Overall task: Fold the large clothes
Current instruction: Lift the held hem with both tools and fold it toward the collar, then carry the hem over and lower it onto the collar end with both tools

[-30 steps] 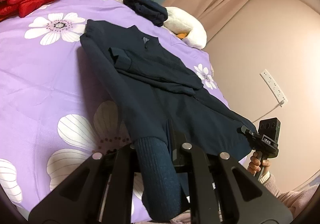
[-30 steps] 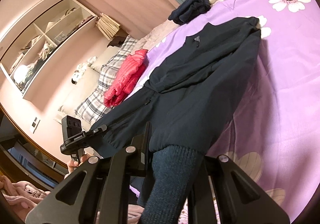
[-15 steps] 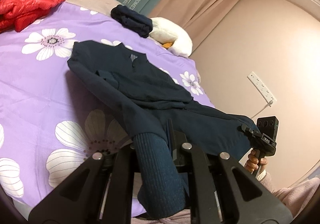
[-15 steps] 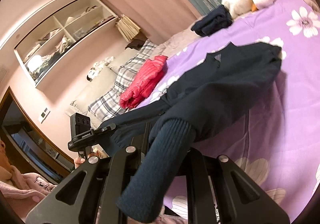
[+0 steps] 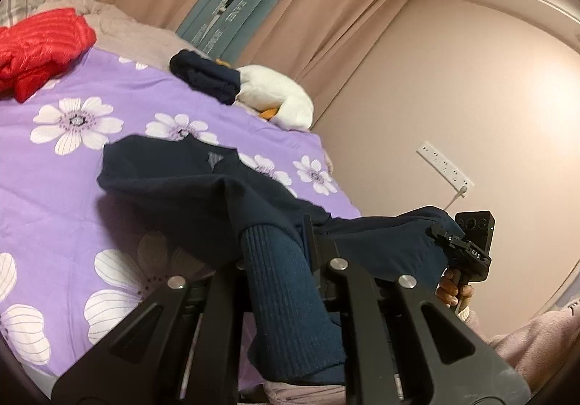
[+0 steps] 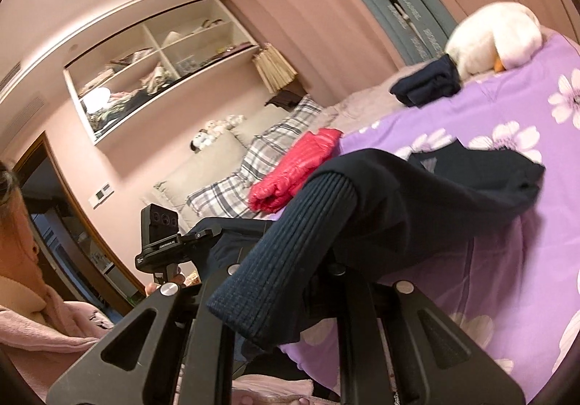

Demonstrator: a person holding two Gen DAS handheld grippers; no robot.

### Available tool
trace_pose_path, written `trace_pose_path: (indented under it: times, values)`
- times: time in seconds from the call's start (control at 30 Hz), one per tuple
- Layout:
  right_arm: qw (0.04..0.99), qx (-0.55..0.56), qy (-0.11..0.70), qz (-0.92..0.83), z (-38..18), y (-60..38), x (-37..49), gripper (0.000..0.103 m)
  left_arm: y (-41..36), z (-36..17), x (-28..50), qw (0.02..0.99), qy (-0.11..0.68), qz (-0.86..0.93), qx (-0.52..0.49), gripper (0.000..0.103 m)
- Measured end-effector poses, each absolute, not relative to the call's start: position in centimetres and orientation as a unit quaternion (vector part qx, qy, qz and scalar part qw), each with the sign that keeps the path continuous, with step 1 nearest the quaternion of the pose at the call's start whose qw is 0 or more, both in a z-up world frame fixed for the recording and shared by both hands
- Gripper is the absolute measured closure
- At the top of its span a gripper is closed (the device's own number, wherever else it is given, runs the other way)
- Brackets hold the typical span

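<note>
Black gripper (image 5: pixel 286 260) frames with silver screws; pink fleece sleeves (image 6: pixel 43 325)

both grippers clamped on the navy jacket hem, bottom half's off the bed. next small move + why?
Probably carry both grippers forward together toward the collar. The left gripper and right gripper each pinch the ribbed hem of the navy jacket; its lower half is raised, its shoulders lie on the purple bedspread. That would lay hem over shoulders.

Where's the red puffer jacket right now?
The red quilted puffer jacket lies at the far left of the left wrist view, on the purple floral bedsheet beside the grey plaid pillow, well beyond the navy jacket being folded.
</note>
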State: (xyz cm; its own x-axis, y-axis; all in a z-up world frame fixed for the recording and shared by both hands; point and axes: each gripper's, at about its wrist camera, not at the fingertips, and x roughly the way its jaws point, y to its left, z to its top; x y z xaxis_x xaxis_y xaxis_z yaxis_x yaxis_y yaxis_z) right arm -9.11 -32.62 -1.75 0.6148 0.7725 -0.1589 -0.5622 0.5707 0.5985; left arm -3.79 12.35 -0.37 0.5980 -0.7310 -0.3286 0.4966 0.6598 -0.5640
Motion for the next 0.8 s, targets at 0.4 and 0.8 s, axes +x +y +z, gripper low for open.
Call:
trace_pose_path:
  times: [0.4, 0.8]
  values:
    - [0.866, 0.241, 0.172, 0.402, 0.2, -33.1, -10.6, 0.09, 13.1, 1.1, -4.5, 0.871, 0.249, -0.365, -0.214, 0.093]
    - [0.87, 0.269, 0.207, 0.359, -1.6, -33.9, -7.6, 0.09, 13.3, -0.3, -1.7, 0.868, 0.271, -0.344, -0.234, 0.093]
